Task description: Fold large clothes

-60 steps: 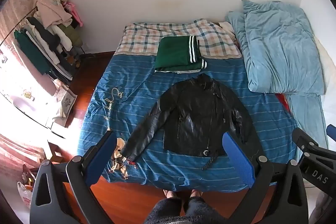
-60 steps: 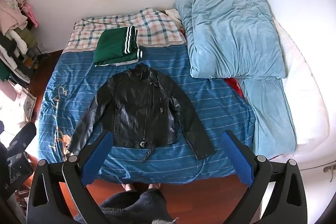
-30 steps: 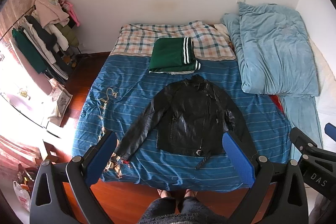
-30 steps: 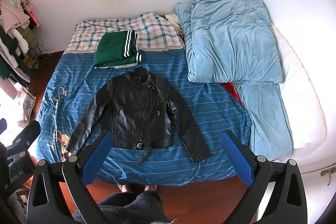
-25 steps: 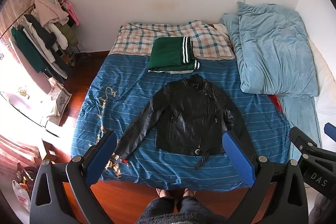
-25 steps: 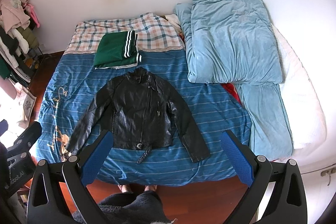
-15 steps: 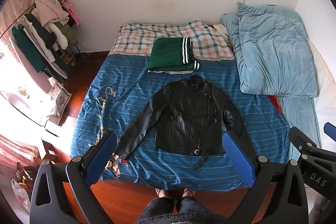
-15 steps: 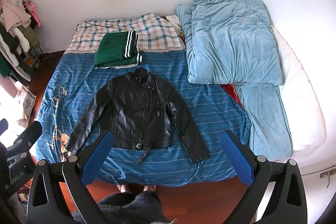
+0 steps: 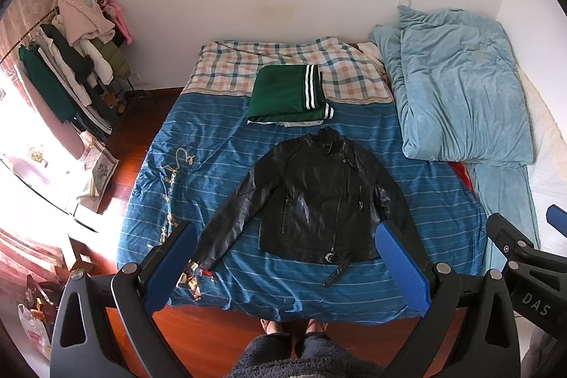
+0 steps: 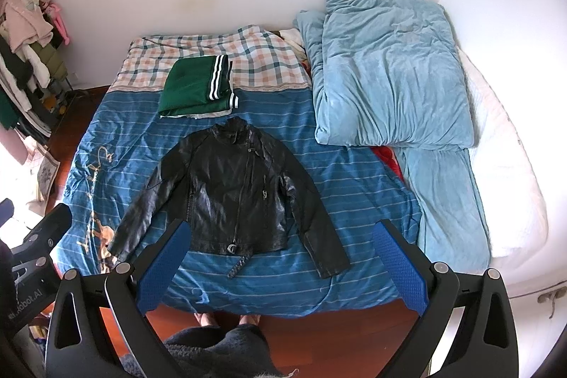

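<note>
Left wrist view shows me the black leather jacket (image 9: 319, 201) lying flat, front up, with both sleeves spread out on the blue striped bedspread (image 9: 198, 144), just below a folded green garment (image 9: 287, 98). My left gripper (image 9: 287, 268) is wide open and holds nothing. My right gripper (image 10: 280, 268) is wide open and empty too, high above the jacket.

Both wrist cameras look down from high beyond the bed's (image 9: 219, 137) foot edge, sharing the whole bed (image 10: 336, 179).
</note>
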Tool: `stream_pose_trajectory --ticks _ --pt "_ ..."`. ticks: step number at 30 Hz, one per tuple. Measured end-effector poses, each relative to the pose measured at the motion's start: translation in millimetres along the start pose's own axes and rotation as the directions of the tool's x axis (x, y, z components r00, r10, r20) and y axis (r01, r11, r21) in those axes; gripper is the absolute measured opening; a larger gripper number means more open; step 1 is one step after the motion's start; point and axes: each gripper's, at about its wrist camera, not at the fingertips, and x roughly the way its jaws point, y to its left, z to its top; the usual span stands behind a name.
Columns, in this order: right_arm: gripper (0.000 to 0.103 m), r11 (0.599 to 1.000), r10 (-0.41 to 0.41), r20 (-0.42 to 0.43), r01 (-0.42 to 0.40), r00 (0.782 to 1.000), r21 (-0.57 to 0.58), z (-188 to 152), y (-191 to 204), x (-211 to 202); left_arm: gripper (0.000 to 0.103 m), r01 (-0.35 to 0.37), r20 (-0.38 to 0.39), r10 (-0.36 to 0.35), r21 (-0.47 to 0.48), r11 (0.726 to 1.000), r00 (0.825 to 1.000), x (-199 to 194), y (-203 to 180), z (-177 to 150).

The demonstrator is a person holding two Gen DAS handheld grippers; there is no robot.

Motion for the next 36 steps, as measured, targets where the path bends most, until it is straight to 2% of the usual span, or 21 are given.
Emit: stream_pose_trajectory --ticks 28,36 --pt "0.103 1.0 0.006 0.004 -0.006 1.0 -0.001 2.1 0.1 -5.0 0.103 0.008 0.012 -0.008 -0.003 1.0 1.0 -4.7 -2.9 3.9" --pt "0.103 1.0 0.025 -0.001 -0.025 1.0 0.004 16.4 0.1 -8.6 0.103 -0.005 0.006 0.005 -0.024 1.0 1.0 0.2 0.9 2.1"
